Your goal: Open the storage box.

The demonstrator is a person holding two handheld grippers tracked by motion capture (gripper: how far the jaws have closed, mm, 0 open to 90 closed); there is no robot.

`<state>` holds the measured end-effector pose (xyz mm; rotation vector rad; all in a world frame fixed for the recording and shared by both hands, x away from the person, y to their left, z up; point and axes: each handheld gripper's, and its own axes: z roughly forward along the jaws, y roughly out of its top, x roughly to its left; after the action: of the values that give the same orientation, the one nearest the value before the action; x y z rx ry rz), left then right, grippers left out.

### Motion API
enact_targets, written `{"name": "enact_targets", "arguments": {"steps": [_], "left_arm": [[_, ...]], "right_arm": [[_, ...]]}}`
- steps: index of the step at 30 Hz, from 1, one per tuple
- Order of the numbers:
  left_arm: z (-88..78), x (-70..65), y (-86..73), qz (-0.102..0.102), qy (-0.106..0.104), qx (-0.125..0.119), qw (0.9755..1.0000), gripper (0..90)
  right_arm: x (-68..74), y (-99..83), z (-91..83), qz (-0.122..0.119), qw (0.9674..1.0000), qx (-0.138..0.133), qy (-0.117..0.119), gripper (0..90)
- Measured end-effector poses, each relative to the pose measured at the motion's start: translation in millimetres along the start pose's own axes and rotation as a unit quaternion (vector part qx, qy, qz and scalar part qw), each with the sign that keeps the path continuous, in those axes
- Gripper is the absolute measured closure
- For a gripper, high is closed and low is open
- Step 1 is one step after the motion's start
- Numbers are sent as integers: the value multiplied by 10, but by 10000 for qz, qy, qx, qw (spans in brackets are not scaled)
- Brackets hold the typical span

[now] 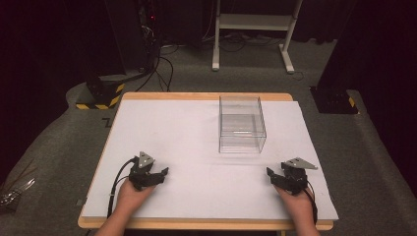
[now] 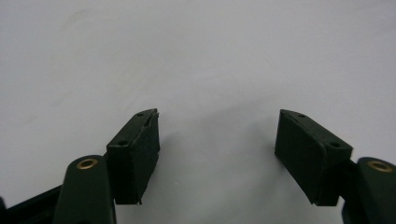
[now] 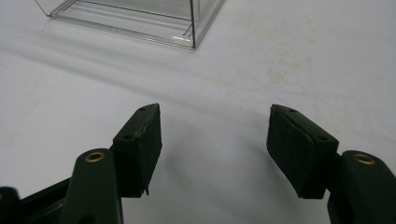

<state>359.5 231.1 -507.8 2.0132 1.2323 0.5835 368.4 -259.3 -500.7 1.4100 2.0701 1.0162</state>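
Right gripper (image 3: 215, 119) agape, clear box (image 3: 140, 18) ahead

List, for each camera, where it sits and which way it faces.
High view: above the person's side, looking forward and down on the white sheet; both hands, left gripper and right gripper show.
Left gripper view: rides the left gripper, facing bare sheet; jaws open.
Right gripper view: rides the right gripper, facing the clear box; jaws open.
Shared: high and right gripper views both show the box.
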Motion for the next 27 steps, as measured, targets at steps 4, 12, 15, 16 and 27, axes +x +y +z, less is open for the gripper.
{"name": "enact_targets", "arguments": {"steps": [4, 12, 15, 16, 27], "left_arm": [[1, 2, 0, -10, -15, 4, 10000, 312], [1, 1, 0, -13, -13, 2, 10000, 312], [1, 1, 0, -12, -11, 1, 10000, 312], [1, 1, 0, -13, -12, 0, 10000, 312], [2, 3, 1, -11, -11, 2, 10000, 312]], "right_arm": [[6, -2, -3, -30, 10000, -15, 6, 361], [12, -7, -16, -70, 9999, -88, -9, 382], [22, -11, -28, -131, 9998, -142, -3, 391], [24, -10, -30, -165, 9997, -158, 6, 397], [42, -10, -131, -256, 9985, -470, 152, 440]]}}
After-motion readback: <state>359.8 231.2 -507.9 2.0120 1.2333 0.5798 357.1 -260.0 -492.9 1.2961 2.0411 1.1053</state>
